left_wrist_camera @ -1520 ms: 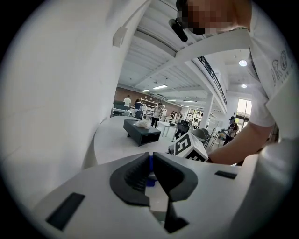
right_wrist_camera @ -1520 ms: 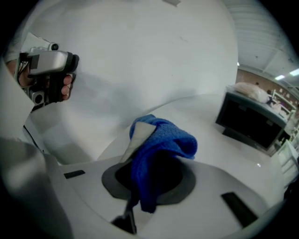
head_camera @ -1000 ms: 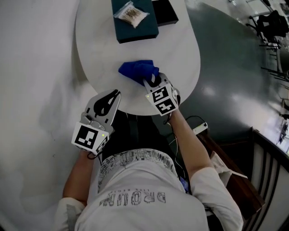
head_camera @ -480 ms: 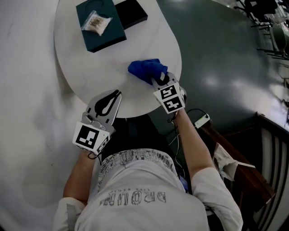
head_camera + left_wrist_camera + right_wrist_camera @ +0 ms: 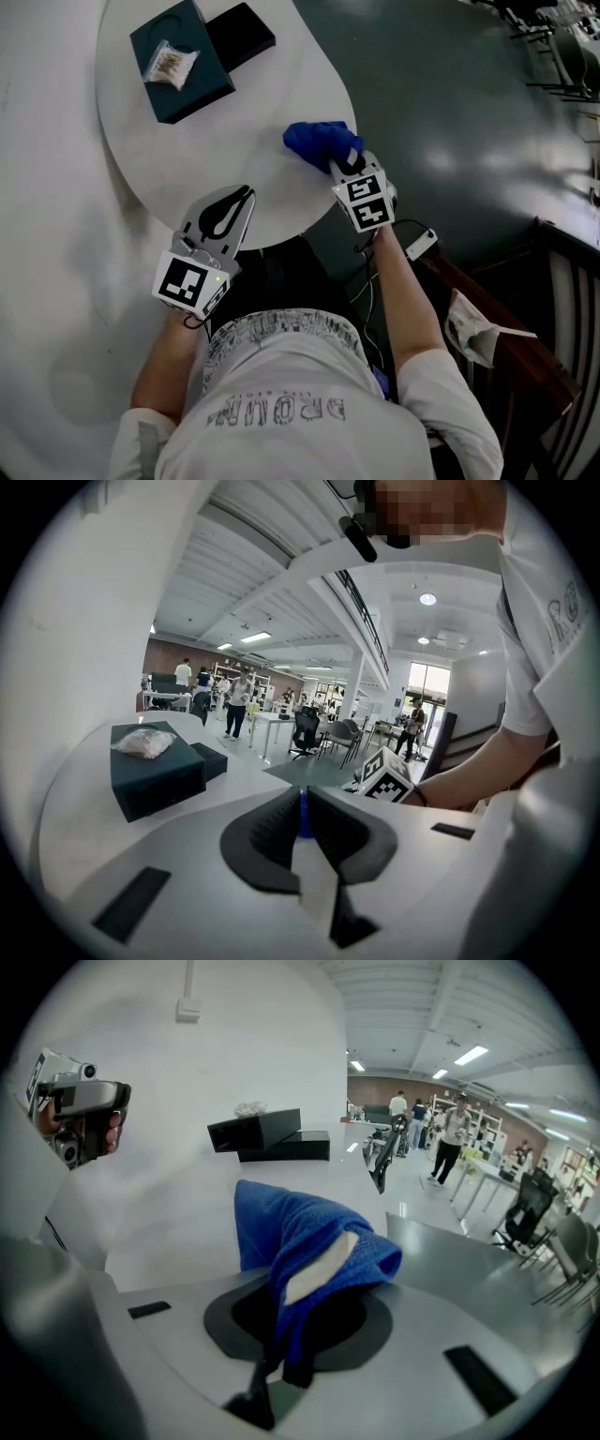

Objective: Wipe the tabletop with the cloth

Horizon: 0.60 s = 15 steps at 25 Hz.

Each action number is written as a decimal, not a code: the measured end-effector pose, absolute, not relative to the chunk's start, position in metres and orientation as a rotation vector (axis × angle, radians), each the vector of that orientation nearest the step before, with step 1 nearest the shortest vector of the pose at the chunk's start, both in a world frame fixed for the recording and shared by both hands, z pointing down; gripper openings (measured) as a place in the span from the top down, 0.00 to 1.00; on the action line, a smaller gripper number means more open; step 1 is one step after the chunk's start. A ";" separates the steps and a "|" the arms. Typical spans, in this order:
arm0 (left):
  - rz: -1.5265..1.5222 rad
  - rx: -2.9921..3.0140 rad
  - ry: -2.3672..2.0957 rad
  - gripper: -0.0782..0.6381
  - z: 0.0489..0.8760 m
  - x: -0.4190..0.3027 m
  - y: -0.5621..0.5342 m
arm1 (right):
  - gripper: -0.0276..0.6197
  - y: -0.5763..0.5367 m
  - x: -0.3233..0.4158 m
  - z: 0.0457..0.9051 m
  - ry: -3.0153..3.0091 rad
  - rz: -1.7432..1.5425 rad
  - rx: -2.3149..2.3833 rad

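Two grippers over one white tabletop, seen from above. At far left, left gripper hovering above the near rim, jaws drawn together with only a slit between and nothing held; through that slit, in the left gripper view, just a sliver of blue. Best left idle and clear of the wiping path, or lowered to steady the rim against rocking.

Farther back on the left half, a dark teal box carrying a small clear packet, with a black box just beside it. Obstacles both: sweep up to their edges rather than into them, or lift them aside first.

Moving right, blue cloth bunched on the surface close to the right-hand rim, one fold pinched in the right gripper, jaws clamped on it. Same hold plain in the right gripper view, with fabric draped over both jaws and a white label showing.

Probably mid-wipe, with much bare top to the left yet to cover. For a good stroke: press the wad flat for fuller contact, drag in overlapping passes leftward from this edge, guard against slipping off the rim, and squeeze firmly enough to stop the fold pulling free.
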<state>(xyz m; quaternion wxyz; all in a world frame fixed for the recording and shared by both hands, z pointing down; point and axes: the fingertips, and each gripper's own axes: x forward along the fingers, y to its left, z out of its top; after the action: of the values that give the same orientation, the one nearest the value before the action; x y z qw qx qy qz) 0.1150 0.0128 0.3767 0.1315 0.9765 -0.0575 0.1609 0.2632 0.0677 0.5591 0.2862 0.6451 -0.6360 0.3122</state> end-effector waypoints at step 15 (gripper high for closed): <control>0.454 2.819 -0.197 0.84 0.379 0.108 0.013 | 0.85 0.072 0.271 0.559 -1.657 0.839 1.734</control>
<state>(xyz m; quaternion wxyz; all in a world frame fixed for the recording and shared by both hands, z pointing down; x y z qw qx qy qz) 0.1075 0.0127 0.3790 0.1396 0.9753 -0.0680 0.1569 0.2714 0.0724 0.5592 0.2962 0.6518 -0.6229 0.3153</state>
